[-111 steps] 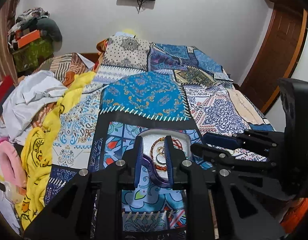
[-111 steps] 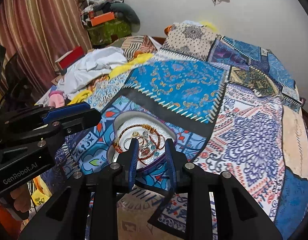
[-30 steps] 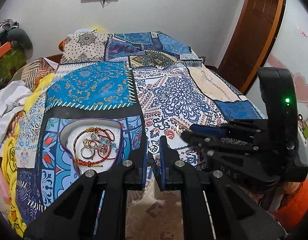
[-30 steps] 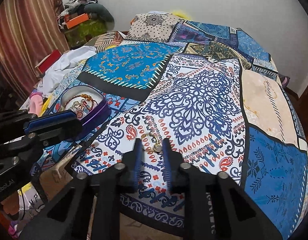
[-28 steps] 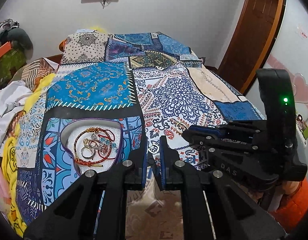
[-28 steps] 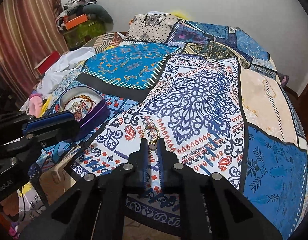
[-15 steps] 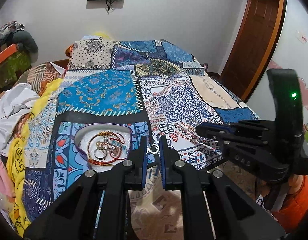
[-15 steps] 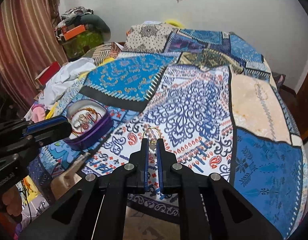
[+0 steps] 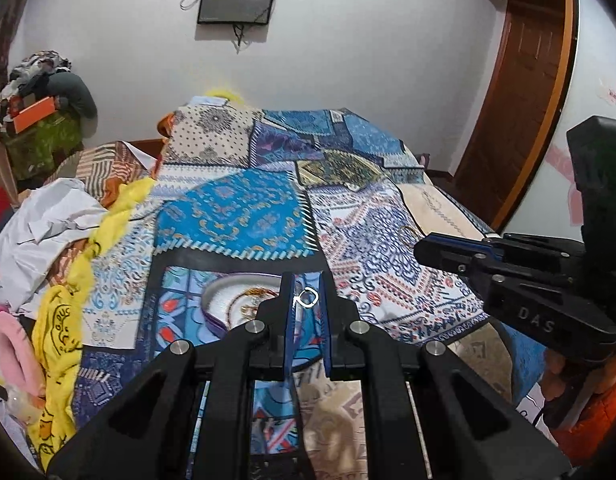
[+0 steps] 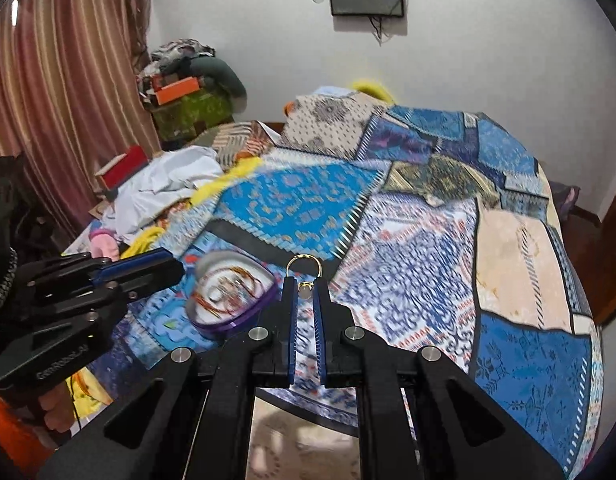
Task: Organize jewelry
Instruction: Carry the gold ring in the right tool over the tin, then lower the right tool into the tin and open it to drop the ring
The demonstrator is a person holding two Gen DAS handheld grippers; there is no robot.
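My left gripper is shut on a small silver ring, held above the bed. My right gripper is shut on a gold ring with a pale stone, its hoop standing above the fingertips. The gold ring also shows in the left wrist view at the tip of the right gripper. A heart-shaped purple jewelry tray with several bracelets and rings lies on the bedspread, left of the right gripper and just behind the left gripper's fingers. The left gripper reaches over the tray's left side in the right wrist view.
The patchwork blue bedspread covers the bed. White and yellow clothes are piled along the left side. A wooden door stands at the right, a screen hangs on the back wall, curtains hang at the left.
Both grippers have risen and tilted up with their rings. The right gripper has moved left towards the tray. The tray now sits right behind the left fingers.
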